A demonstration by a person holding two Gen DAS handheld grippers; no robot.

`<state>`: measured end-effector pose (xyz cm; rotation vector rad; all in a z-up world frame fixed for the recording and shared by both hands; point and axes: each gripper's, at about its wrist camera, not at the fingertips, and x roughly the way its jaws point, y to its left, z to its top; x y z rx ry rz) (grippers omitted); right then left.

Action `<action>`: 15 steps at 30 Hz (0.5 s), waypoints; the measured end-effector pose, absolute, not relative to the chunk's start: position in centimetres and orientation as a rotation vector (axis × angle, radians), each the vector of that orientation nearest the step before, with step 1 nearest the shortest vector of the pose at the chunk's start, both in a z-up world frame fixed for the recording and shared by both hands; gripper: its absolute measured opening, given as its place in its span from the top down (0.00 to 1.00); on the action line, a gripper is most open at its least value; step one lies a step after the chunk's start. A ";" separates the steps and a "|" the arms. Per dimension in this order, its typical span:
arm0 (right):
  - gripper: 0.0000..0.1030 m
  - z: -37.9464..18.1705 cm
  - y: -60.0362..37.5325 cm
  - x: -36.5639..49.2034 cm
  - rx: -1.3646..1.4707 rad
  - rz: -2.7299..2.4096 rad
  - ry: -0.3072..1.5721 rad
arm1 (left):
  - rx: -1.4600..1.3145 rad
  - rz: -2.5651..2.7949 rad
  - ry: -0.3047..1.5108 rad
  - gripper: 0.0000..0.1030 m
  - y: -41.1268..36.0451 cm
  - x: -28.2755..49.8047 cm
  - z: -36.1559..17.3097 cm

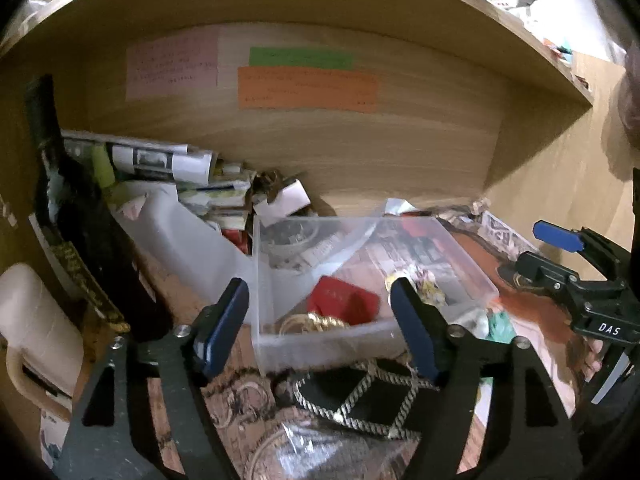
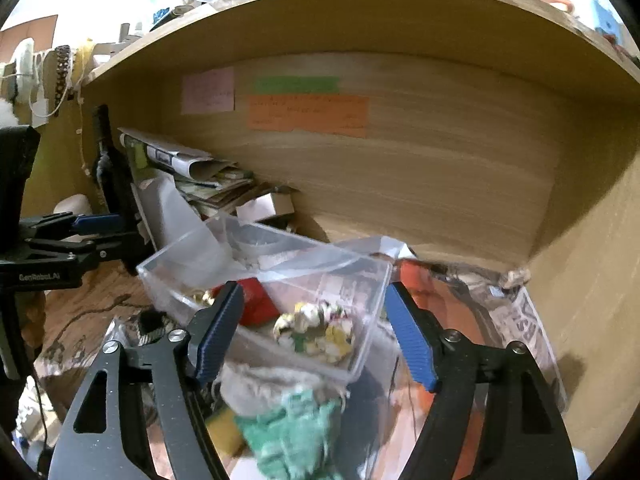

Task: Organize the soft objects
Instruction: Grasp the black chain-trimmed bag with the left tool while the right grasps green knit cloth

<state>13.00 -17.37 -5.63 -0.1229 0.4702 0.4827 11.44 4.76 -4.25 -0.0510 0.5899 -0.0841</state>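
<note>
A clear plastic box stands on the desk under a wooden shelf; it also shows in the right wrist view. It holds a red box, gold chain and a colourful bundle. A green cloth and a pale cloth pouch lie in front of it, between my right gripper's fingers. My left gripper is open in front of the box, above a black bag with rope trim. My right gripper is open and empty.
A dark bottle, rolled newspapers and a paper stack crowd the back left. A white container stands at the left edge. Newspaper lies at the right by the shelf's side wall. Coloured notes stick on the back panel.
</note>
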 end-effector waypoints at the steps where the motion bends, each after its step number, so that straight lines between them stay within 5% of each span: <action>1: 0.31 -5.9 -17.5 12.7 -0.122 0.480 0.475 | -0.057 -0.094 0.602 0.26 4.7 11.2 -4.7; 15: 0.30 -11.7 -19.1 10.4 -0.038 0.484 0.647 | -0.088 -0.111 0.762 0.25 4.5 10.6 -11.2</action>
